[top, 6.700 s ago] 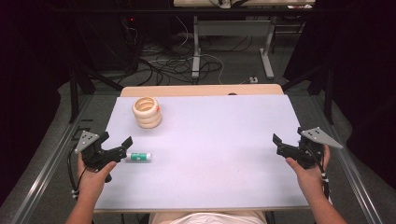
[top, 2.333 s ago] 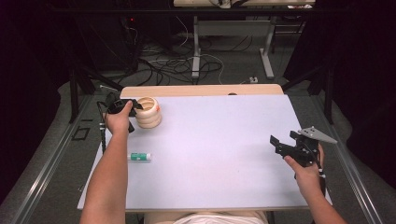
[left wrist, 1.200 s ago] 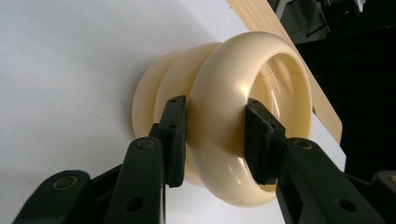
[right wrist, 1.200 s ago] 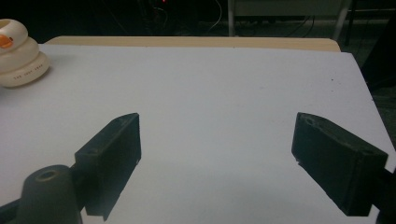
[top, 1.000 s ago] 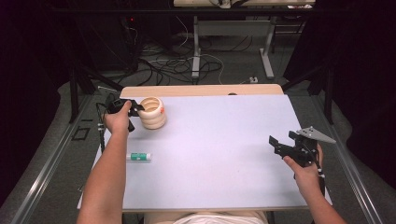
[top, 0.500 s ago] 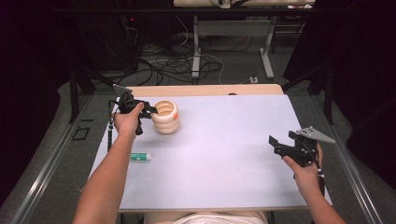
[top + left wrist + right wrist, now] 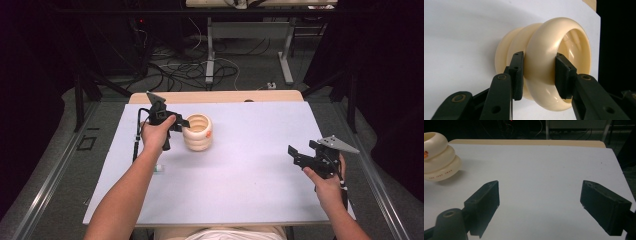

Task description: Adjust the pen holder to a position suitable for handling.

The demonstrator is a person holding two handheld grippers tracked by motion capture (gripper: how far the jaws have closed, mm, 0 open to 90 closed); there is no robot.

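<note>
A cream pot (image 7: 198,132) made of three stacked bulging rings stands on the white table (image 7: 250,185), left of the middle. My left gripper (image 7: 183,123) reaches it from the left and is shut on its top ring. In the left gripper view, one pad (image 7: 517,72) sits in the groove under that ring of the pot (image 7: 544,70) and the other pad (image 7: 564,75) on its rim. My right gripper (image 7: 296,153) hovers open near the right edge, holding nothing. In the right gripper view, the pot (image 7: 439,157) is far to the left of the open right gripper (image 7: 539,187).
A small green-and-white tube (image 7: 159,169) lies on the table, partly under the left forearm. A wooden board edge (image 7: 225,96) runs along the table's far side. Metal rails flank the table, and cables lie on the floor beyond.
The left gripper reached the pot at the far left, closed on it and has carried it rightward toward the middle. The right gripper has barely moved.
</note>
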